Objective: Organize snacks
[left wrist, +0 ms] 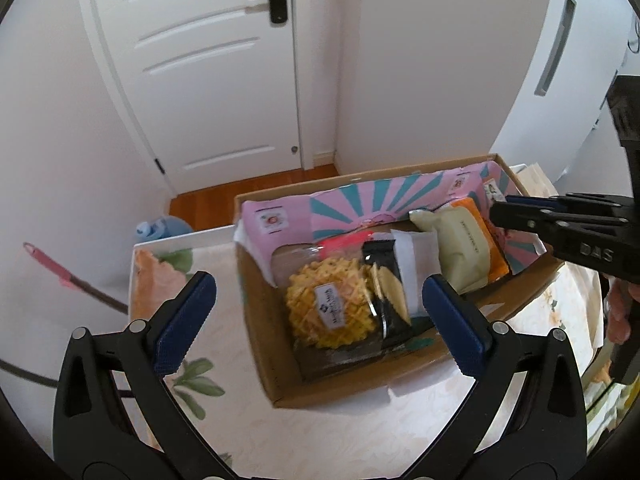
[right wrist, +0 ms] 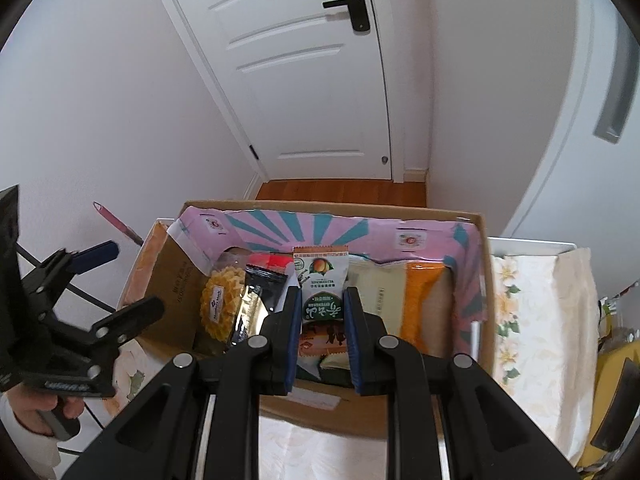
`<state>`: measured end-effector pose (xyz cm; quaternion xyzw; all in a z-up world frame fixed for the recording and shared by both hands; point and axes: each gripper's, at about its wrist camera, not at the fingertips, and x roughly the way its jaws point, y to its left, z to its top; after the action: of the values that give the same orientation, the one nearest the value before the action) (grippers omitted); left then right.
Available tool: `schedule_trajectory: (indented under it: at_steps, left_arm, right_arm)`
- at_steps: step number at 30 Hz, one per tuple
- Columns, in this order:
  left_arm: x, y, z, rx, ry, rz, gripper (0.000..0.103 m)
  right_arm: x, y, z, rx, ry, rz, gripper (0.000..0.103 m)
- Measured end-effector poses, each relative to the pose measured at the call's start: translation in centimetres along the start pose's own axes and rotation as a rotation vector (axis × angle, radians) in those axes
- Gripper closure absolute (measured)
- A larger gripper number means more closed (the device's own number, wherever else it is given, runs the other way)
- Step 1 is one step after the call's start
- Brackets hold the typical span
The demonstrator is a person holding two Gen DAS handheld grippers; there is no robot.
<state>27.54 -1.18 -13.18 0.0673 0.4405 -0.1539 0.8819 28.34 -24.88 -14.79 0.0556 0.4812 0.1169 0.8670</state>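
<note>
A cardboard box with a pink and teal lining stands on the table. In it lie a waffle pack, a black cracker pack, a pale cream pack and an orange pack. My right gripper is shut on a small green and white snack packet and holds it upright over the box's middle. My left gripper is open and empty above the box's near left side. The right gripper also shows at the right of the left wrist view.
The table carries a floral cloth. A white door and wooden floor lie beyond the box. A pink-handled tool leans at the left wall. A yellow object sits at the far right.
</note>
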Motion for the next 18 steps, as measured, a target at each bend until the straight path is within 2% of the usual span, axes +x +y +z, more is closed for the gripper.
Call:
schedule_trajectory:
  at_steps: [3, 5, 6, 7, 13, 18]
  left_arm:
    - [-0.4, 0.7, -0.4, -0.013, -0.004, 0.01, 0.0]
    - [-0.6, 1.0, -0.8, -0.019, -0.01, 0.019, 0.0]
    - [-0.7, 1.1, -1.0, -0.021, -0.012, 0.022, 0.001]
    - [-0.8, 1.2, -1.1, -0.024, -0.013, 0.025, 0.001]
    - [-2.4, 1.0, -2.2, -0.047, -0.042, 0.039, 0.001]
    - [-5.4, 0.2, -2.6, -0.088, -0.089, 0.044, 0.001]
  right_arm:
    - [1.3, 0.0, 0.4, 0.04, 0.032, -0.011, 0.081]
    - [2.0, -0.6, 0.4, 0.082, 0.036, -0.007, 0.059]
    - [2.2, -0.9, 0.3, 0.1, 0.031, -0.003, 0.034]
    - [2.2, -1.2, 0.2, 0.117, 0.025, 0.006, 0.024]
    - [0.4, -1.6, -0.8, 0.157, -0.031, 0.002, 0.024]
    - [-2.6, -1.0, -1.5, 0.105, -0.072, -0.017, 0.024]
